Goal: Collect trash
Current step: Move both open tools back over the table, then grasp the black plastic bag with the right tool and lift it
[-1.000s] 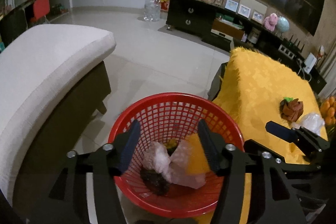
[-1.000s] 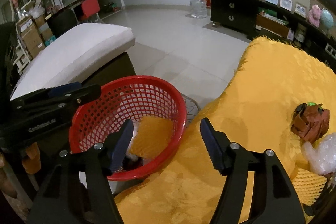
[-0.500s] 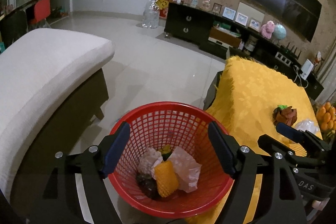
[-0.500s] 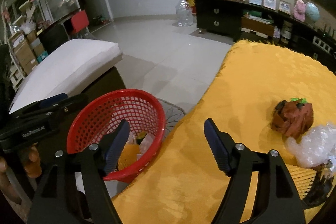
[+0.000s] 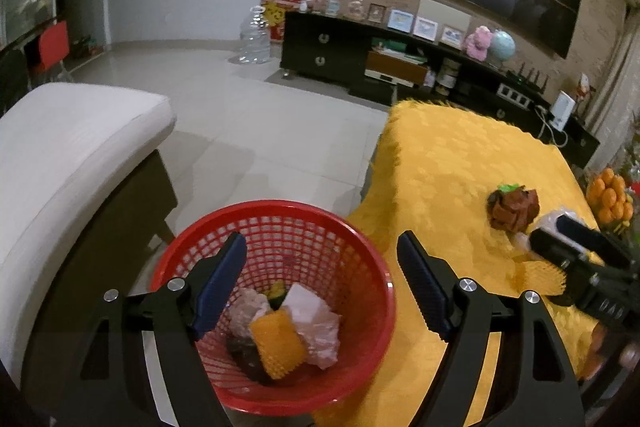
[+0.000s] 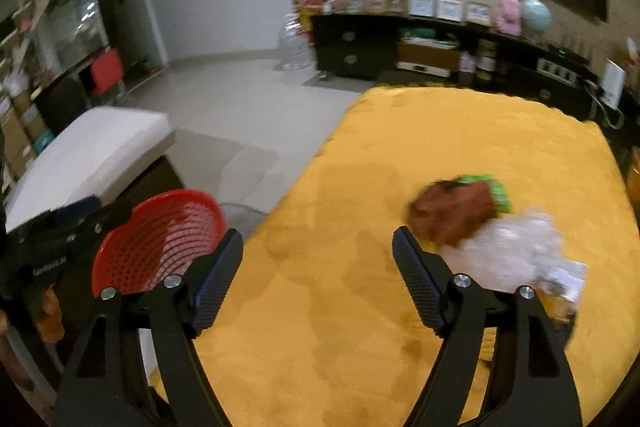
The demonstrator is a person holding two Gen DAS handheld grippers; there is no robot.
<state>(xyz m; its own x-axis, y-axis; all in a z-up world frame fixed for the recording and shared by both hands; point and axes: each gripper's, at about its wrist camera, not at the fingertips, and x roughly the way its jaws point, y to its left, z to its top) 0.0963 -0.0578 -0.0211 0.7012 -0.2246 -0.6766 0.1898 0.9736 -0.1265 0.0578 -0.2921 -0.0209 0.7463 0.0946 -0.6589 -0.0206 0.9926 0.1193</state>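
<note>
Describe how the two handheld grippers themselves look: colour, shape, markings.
Both the left gripper and right gripper are matte black frames with triangular cut-outs and silver screw heads. Their fingers are flat with ribbed pads, bluish on the left-hand ones. White lettering marks their sides. No cables show.

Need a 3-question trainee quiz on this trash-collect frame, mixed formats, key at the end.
1. True or false: the right gripper is shut on the brown crumpled wrapper.
2. Multiple choice: the orange ridged piece lies (A) on the yellow tablecloth, (B) in the red basket, (C) on the white sofa cushion.
3. Fill in: beside the brown crumpled wrapper on the cloth lies a clear ____ bag.

Key
1. False: both it and the left gripper are open and empty.
2. B
3. plastic
</note>
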